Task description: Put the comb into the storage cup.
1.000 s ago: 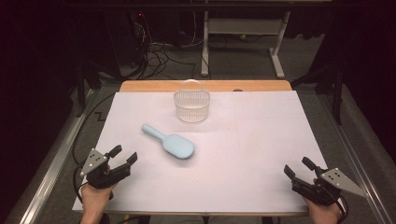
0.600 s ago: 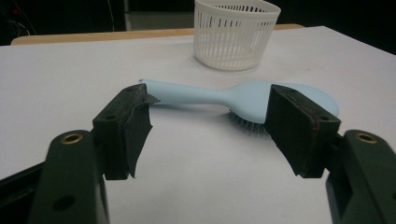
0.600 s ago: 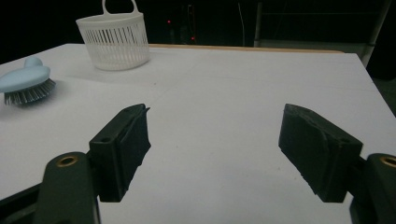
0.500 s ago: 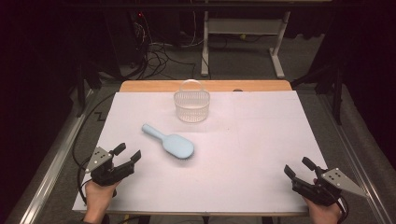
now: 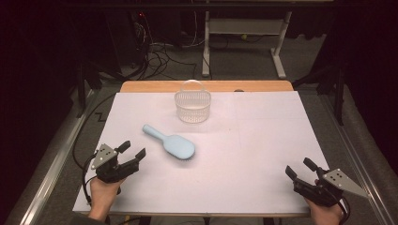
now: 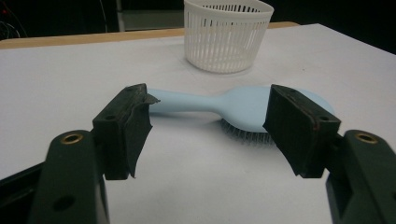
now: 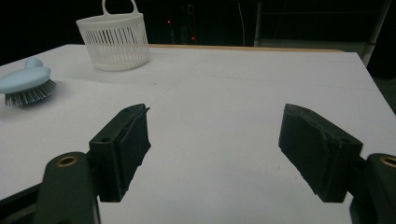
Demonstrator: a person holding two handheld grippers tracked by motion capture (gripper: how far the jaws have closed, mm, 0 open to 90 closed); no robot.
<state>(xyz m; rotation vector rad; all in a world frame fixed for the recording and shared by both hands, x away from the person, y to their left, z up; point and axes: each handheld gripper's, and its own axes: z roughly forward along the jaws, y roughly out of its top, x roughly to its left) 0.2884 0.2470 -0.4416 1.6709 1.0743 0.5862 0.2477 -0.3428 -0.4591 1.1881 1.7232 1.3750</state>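
A light blue hairbrush (image 5: 171, 143) lies on the white tabletop (image 5: 263, 154), bristles down, with its handle pointing up and to the left in the high view. A white basket (image 5: 193, 106) stands just behind it, not touching it.

The left claw (image 5: 133, 151) sits near the brush and points at it. Its jaws are wide apart with nothing in them. In the left gripper view, the right jaw hides part of the brush head, and the left jaw covers the end of the handle.

The right claw (image 5: 298, 168) rests far away at the right front corner, also spread wide and holding nothing. In the right gripper view, the brush is cut off at the left edge.
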